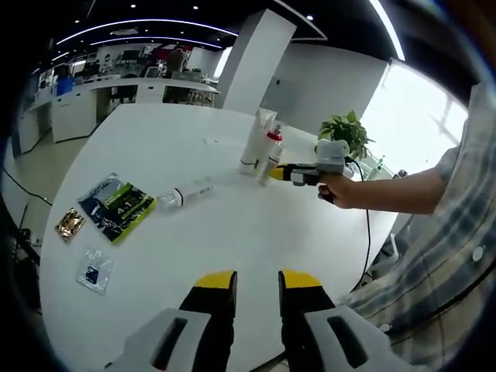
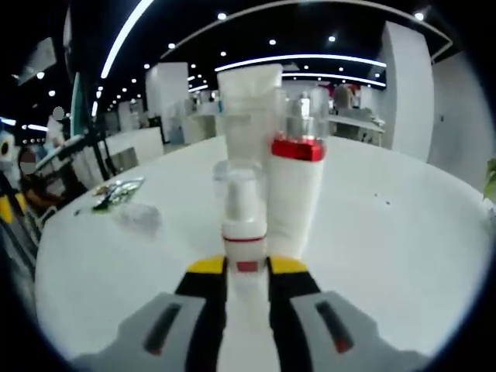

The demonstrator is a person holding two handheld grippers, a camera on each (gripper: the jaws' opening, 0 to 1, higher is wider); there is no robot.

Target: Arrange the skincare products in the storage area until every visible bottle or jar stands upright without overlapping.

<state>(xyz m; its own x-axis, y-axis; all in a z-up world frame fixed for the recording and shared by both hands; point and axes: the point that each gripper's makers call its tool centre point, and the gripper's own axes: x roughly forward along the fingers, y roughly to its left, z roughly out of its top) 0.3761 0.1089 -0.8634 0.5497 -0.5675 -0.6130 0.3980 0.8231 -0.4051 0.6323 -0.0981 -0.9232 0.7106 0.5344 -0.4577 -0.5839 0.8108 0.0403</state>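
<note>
My right gripper [image 2: 246, 267] is shut on a small white bottle [image 2: 244, 229] with a clear cap and a thin red ring, held upright. Just behind it stand a white bottle with a red band [image 2: 297, 194] and a tall white tube [image 2: 248, 101]. From the left gripper view, the same tube [image 1: 254, 143] and red-banded bottle [image 1: 273, 149] stand at the table's far side, and a hand holds the right gripper [image 1: 288, 173] up against them. A clear-capped bottle [image 1: 186, 193] lies on its side mid-table. My left gripper [image 1: 256, 283] hangs open above the near edge, holding nothing.
Flat packets lie on the white round table [image 1: 232, 232]: a green-black one [image 1: 118, 205], a gold one [image 1: 70, 224] and a clear one [image 1: 94, 269]. A potted plant [image 1: 346, 130] stands beyond the bottles. The person's arm and checked sleeve [image 1: 434, 232] are on the right.
</note>
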